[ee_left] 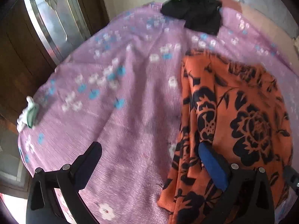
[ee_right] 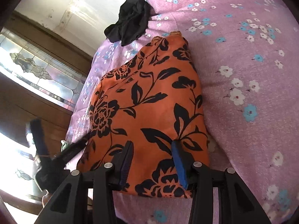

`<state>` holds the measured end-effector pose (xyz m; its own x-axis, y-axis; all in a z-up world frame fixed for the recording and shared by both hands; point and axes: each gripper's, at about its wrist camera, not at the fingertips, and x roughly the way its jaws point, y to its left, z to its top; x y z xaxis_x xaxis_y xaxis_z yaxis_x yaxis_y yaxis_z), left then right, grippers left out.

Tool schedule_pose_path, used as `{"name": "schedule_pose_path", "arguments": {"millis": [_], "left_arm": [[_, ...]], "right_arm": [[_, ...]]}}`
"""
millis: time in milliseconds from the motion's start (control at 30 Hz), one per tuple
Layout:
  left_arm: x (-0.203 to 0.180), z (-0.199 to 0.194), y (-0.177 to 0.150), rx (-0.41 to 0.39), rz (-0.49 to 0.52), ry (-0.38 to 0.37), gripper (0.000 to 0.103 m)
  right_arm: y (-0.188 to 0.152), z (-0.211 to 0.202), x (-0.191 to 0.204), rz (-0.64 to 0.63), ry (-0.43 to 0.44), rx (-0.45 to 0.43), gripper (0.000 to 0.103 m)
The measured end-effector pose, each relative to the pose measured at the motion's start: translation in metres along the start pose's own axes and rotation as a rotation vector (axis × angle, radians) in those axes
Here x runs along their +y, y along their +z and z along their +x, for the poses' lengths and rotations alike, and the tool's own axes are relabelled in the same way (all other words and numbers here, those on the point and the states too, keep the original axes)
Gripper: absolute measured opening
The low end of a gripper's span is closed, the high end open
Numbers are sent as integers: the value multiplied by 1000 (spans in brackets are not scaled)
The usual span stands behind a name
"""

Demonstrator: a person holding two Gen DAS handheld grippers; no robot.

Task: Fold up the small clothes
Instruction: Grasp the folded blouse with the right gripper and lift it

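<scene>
**Orange floral garment folded on the bed, both grippers hovering with fingers apart**

Right gripper (ee_right: 152, 154): fingers released, parted over the near end of the orange garment (ee_right: 149, 97); cloth shows in the gap, pads not pressing it. One blue pad (ee_right: 179, 162) visible, ribbed dark pad opposite.

Left gripper (ee_left: 149, 160): fingers spread wide, nothing between them. One finger over the bare bedsheet (ee_left: 115, 112), the blue-padded one over the garment's edge. Cannot tell if it touches.

Garment: thin, smooth woven cloth, orange with black rose-and-leaf print. Folded into a rough elongated rectangle, long axis running from the near edge of the bed toward the far edge, near end squared off, far end narrower with a small hem tab. The edge toward the left gripper is rumpled, layers stacked unevenly. No label or writing readable.

Bedsheet: lilac, faint streaky weave, small white and blue flowers, soft creases.

Further out: a small white-and-mint cloth item (ee_left: 28, 114) at the bed's side edge. At the far edge, a crumpled black garment (ee_left: 196, 13), matte, partly hanging over.
</scene>
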<state>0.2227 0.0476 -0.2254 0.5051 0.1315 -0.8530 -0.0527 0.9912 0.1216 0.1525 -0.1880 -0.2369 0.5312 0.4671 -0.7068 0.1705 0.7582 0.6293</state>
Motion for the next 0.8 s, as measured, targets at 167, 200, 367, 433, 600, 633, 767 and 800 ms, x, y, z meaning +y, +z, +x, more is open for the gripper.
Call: {"name": "schedule_pose_path", "arguments": {"millis": [167, 200, 367, 433, 600, 633, 767, 800], "left_arm": [[3, 2, 2, 7, -24, -9, 103], [5, 5, 5, 10, -26, -10, 103], [4, 12, 9, 8, -11, 7, 103], [3, 16, 10, 11, -12, 5, 103], [3, 20, 13, 18, -14, -5, 103], [3, 21, 13, 18, -14, -6, 103], [2, 23, 15, 17, -14, -3, 103], [2, 23, 15, 15, -14, -1, 103]], "right_arm": [[19, -4, 17, -38, -23, 44, 47], [28, -6, 20, -34, 1, 39, 47], [78, 0, 28, -27, -33, -39, 47], [98, 14, 24, 4, -41, -61, 47], [137, 51, 9, 83, -77, -119, 47], [141, 58, 4, 106, -81, -124, 47], [149, 91, -6, 135, -121, -91, 46], [150, 90, -2, 119, -133, -105, 47]]}}
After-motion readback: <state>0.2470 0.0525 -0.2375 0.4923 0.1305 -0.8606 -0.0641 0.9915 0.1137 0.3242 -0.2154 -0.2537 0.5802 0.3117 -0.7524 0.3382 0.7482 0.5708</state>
